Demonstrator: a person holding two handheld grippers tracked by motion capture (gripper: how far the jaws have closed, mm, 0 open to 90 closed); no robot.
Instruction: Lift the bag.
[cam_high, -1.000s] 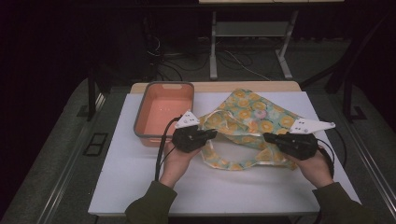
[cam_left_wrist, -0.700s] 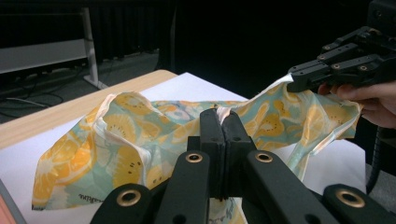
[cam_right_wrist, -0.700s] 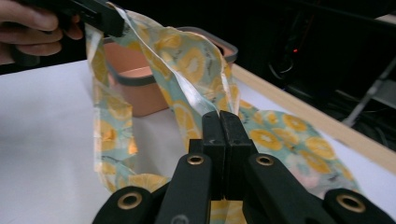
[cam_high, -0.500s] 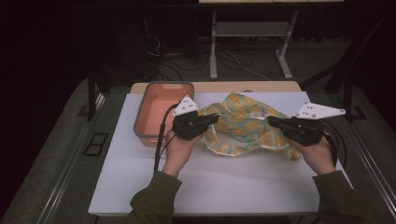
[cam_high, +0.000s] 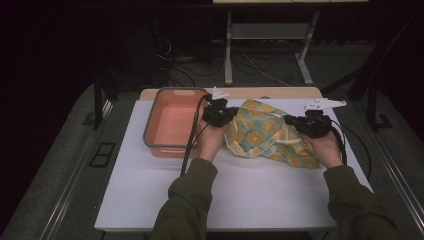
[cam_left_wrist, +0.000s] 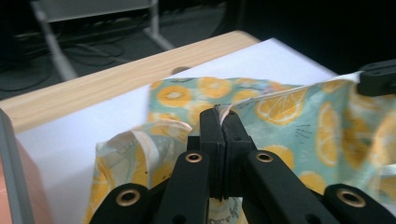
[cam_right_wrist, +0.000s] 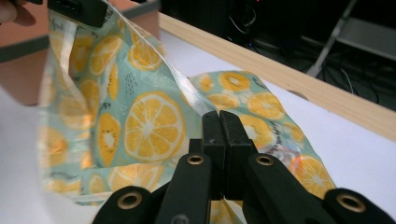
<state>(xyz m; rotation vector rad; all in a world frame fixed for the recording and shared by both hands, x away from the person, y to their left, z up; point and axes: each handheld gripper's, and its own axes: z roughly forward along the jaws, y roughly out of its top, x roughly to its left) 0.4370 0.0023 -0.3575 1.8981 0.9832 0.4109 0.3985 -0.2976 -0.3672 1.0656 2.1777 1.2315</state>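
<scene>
A teal cloth printed with orange slices (cam_high: 262, 132) hangs lifted between both grippers over the white table top (cam_high: 240, 195). My left gripper (cam_high: 224, 116) is shut on the cloth's edge near the tub, and its jaws pinch a fold of cloth (cam_left_wrist: 280, 105) in the left gripper view at the left gripper's tips (cam_left_wrist: 223, 116). My right gripper (cam_high: 296, 122) is shut on the opposite edge. In the right gripper view the cloth (cam_right_wrist: 149, 116) stretches from the right gripper's closed tips (cam_right_wrist: 219, 117) up toward the other gripper.
An orange tub with a grey rim (cam_high: 172, 122) stands at the left, close beside the left hand. A wooden strip (cam_high: 280, 93) runs along the table's far edge. Metal frame legs (cam_high: 229, 50) and cables lie on the dark floor behind.
Both grippers have moved away from me and upward, carrying the cloth's near edge toward the far edge. The cloth has bunched up and now lies farther back on the table.
</scene>
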